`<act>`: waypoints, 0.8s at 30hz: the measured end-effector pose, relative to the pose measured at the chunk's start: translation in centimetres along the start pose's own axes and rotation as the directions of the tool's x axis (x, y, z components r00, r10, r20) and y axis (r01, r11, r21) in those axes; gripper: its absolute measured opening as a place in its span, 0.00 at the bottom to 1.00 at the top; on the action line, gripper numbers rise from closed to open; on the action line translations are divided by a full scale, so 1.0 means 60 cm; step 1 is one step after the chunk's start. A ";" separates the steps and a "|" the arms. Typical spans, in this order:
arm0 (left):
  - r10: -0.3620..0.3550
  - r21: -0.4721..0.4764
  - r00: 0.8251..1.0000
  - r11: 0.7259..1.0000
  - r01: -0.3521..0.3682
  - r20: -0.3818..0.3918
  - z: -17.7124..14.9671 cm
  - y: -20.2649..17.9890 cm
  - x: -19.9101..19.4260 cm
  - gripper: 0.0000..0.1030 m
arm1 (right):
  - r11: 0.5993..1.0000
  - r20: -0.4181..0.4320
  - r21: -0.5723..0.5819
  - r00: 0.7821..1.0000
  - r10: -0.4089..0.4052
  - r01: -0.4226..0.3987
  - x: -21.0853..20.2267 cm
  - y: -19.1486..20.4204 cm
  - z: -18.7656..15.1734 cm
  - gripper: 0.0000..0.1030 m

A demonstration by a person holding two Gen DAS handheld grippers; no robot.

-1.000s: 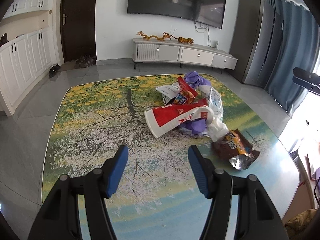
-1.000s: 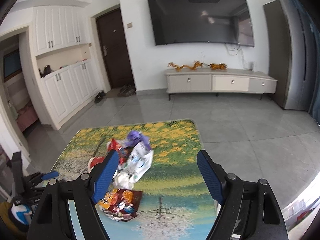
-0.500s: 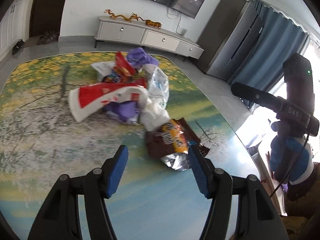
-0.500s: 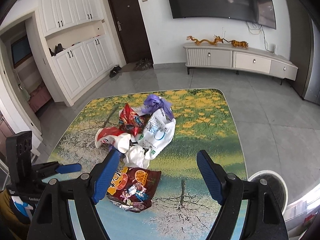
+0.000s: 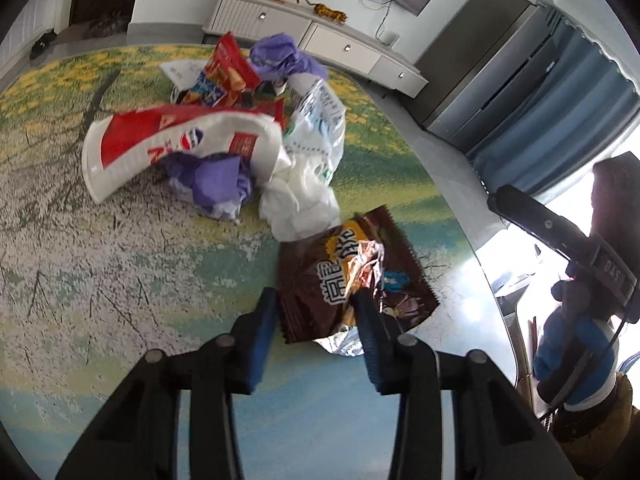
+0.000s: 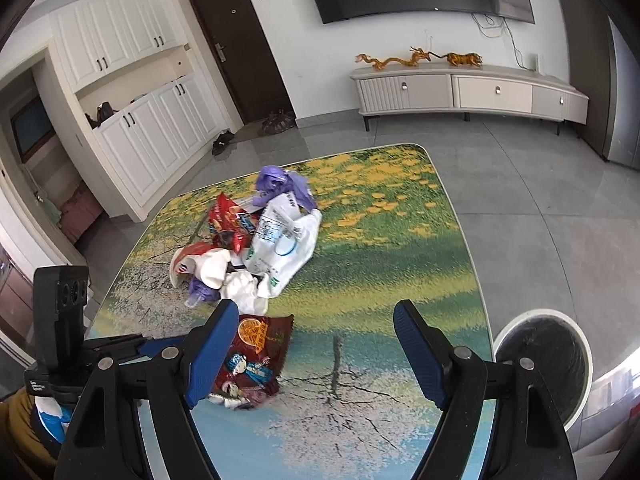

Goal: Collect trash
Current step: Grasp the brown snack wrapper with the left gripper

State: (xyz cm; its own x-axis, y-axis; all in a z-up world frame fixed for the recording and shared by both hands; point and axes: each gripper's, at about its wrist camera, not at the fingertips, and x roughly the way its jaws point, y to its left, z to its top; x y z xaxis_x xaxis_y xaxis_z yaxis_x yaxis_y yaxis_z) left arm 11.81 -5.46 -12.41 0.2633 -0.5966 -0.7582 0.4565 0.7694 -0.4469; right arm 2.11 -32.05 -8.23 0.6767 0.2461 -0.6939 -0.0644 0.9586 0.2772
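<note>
A brown snack wrapper (image 5: pixel 332 280) lies crumpled on the picture-printed table (image 5: pixel 100 280), nearest me. My left gripper (image 5: pixel 316 308) is down at it and its jaws are closing, with the wrapper's near left part between the blue pads; I see no firm pinch. Behind lies a pile: a red and white paper cup (image 5: pixel 176 140), purple bags (image 5: pixel 280 56), a white plastic bag (image 5: pixel 316 128) and a red snack bag (image 5: pixel 228 68). My right gripper (image 6: pixel 314 312) hangs open above the table (image 6: pixel 400 260), empty, with the brown wrapper (image 6: pixel 256 356) by its left finger.
A round black bin with a white rim (image 6: pixel 540 360) stands on the floor off the table's right edge. A gloved hand (image 5: pixel 576 352) holds the right gripper past the table's rounded corner. A TV cabinet (image 6: pixel 472 92) and white cupboards (image 6: pixel 152 136) line the walls.
The left gripper swung right and down onto the brown wrapper, and its jaws narrowed around it. The right gripper sank and tilted down, bringing the bin into view; its jaws stayed wide.
</note>
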 end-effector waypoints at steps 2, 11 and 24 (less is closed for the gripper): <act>0.003 0.002 1.000 1.000 -0.003 -0.002 -0.004 0.001 0.004 0.25 | 1.000 -0.002 0.005 1.000 0.000 0.000 -0.001 -0.005 -0.003 0.76; -0.045 0.016 0.999 0.999 0.045 0.022 -0.026 -0.008 -0.024 0.07 | 1.000 -0.020 -0.004 1.000 0.008 -0.008 0.008 -0.002 -0.008 0.76; -0.025 -0.115 0.990 0.992 0.041 0.140 -0.088 0.092 -0.127 0.07 | 0.990 -0.135 -0.129 0.990 0.038 -0.056 0.093 0.076 -0.009 0.71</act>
State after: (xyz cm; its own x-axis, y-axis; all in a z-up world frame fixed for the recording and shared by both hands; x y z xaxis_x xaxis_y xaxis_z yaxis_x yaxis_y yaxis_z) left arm 7.84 4.54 -11.62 0.3684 -0.6414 -0.6730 0.3659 0.7655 -0.5293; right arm 5.17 -26.21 -11.21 0.5688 0.2994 -0.7660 -0.1960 0.9539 0.2273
